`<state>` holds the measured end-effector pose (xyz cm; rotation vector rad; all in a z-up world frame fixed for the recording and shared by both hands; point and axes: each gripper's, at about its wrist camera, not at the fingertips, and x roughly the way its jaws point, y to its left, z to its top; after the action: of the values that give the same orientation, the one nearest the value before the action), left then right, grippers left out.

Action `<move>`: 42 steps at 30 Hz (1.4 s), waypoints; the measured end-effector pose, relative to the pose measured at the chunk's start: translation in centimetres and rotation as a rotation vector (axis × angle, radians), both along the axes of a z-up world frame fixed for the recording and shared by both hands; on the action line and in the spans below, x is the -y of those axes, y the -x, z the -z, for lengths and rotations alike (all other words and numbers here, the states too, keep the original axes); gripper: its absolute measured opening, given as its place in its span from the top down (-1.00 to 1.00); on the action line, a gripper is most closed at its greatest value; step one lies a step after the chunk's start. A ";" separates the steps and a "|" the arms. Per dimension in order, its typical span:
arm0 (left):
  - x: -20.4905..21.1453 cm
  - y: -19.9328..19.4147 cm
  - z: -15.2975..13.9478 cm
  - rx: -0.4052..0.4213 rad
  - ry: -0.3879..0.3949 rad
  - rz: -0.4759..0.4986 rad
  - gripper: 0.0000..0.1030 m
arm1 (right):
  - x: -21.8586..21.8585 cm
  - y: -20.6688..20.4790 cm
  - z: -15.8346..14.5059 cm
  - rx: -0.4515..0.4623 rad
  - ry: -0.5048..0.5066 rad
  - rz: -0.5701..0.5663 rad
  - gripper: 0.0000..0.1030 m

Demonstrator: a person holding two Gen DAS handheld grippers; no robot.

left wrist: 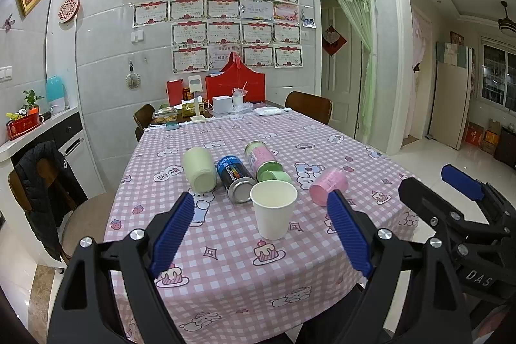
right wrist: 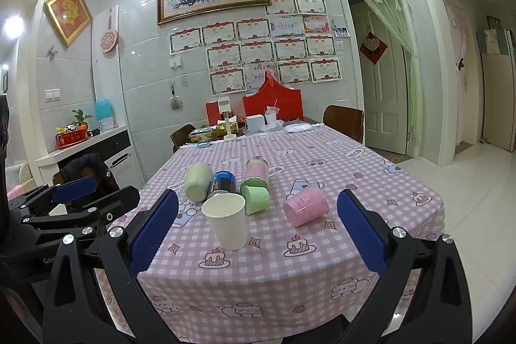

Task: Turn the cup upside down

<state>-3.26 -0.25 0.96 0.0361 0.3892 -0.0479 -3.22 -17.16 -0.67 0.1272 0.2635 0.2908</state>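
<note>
So, from the left wrist view, my left gripper [left wrist: 261, 231] hangs wide open and empty, framing the upright cup [left wrist: 273, 210] near the table [left wrist: 225, 273] edge. From the right view, my right gripper [right wrist: 258, 234] gapes empty too, cup [right wrist: 225, 221] off-centre.

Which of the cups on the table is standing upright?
The white paper cup, nearest the camera, mouth up. The pale yellow, green and pink cups lie on their sides.

"DAS" marks the right tool [left wrist: 464, 215]; can [left wrist: 234, 179] lettering blurs.
</note>
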 end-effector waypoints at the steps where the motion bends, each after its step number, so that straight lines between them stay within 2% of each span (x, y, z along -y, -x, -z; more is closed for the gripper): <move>1: 0.0 0.0 0.0 0.000 0.000 0.003 -0.62 | 0.0 0.0 0.0 0.000 -0.001 0.000 -0.85; 42: -0.4 -0.3 -0.1 -0.001 -0.002 0.017 -0.62 | 0.0 -0.2 0.2 -0.017 0.000 0.005 -0.85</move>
<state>-2.92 0.19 1.02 0.0411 0.3904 -0.0648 -3.07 -17.13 -0.84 0.1308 0.2801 0.2852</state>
